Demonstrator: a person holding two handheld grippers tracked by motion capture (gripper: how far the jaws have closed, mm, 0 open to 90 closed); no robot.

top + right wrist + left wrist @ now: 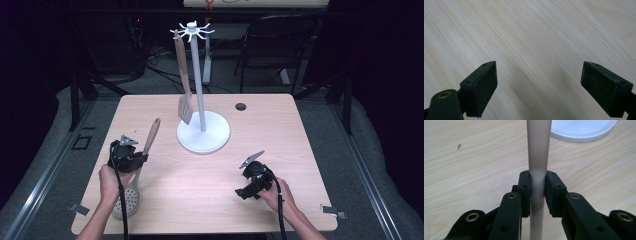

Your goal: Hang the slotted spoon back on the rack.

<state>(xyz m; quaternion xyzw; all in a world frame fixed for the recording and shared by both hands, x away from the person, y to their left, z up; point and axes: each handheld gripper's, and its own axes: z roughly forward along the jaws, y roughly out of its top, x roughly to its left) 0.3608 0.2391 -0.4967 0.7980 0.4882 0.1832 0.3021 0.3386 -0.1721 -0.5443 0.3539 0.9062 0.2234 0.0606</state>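
From the high view, the light wooden table (210,190) carries a white utensil stand with a round flat base and a thin upright pole topped by small hooks (202,131), set toward the far middle of the top; a wooden slotted spatula (184,82) hangs from one of those hooks, its blade down near the base; the left gripper (136,159) sits at the near left part of the table, held in the person's left hand (109,181), and it pinches the handle of a skimmer spoon with a pale perforated round head and a brown wooden grip end (132,192); the spoon's head lies near the front left edge of the table, its wooden end points away toward the stand, well apart from it; the right gripper (251,184) is at the near right, held in the right hand (276,196), with nothing between its jaws; a small dark round hole (241,106) marks the far side of the table top.

In the left gripper view, the two black jaws are pressed against the pale grey handle on both sides, the pads (525,192) touching it; the handle runs straight up the middle of the picture; a part of the stand's white base shows at the top right; wood grain lies beneath.

In the right gripper view, the jaws stand spread wide, the pads (484,87) far apart over bare table wood; nothing lies between them.
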